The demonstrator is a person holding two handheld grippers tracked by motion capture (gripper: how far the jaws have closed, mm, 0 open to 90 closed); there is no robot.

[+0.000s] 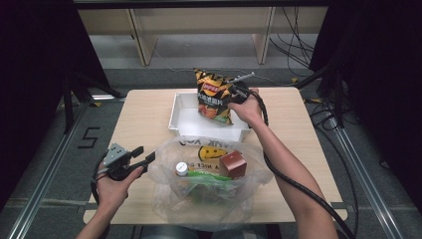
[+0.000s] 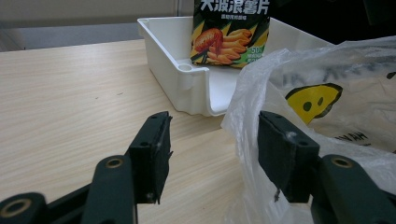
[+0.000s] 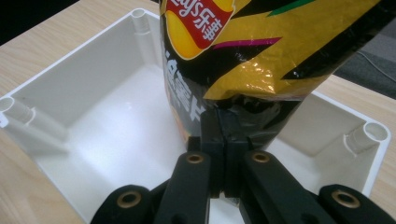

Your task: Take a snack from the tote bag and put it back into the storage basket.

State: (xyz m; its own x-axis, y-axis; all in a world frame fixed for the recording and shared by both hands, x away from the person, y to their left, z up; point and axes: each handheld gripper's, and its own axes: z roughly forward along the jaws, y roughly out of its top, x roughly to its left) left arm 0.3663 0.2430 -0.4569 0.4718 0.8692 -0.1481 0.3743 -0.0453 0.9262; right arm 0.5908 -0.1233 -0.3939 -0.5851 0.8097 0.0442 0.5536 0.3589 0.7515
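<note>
Chip bag [image 1: 214, 96] upright over white bin [image 1: 180, 115] at far middle of worktop [image 1: 144, 124], pinched at edge by right gripper [image 3: 223, 122], jaws clenched on it; step: lowering bag into bin; next likely set down, release; left gripper [image 2: 212, 140] jaws released, one at rim of plastic bag [image 1: 164, 172]

Black fingers [image 2: 154, 154] with brass-ringed pivot holes – grey three-cornered plate [image 1: 115, 153] on left gripper [image 1: 144, 158] – ribbed black cable [image 1: 293, 184].
</note>
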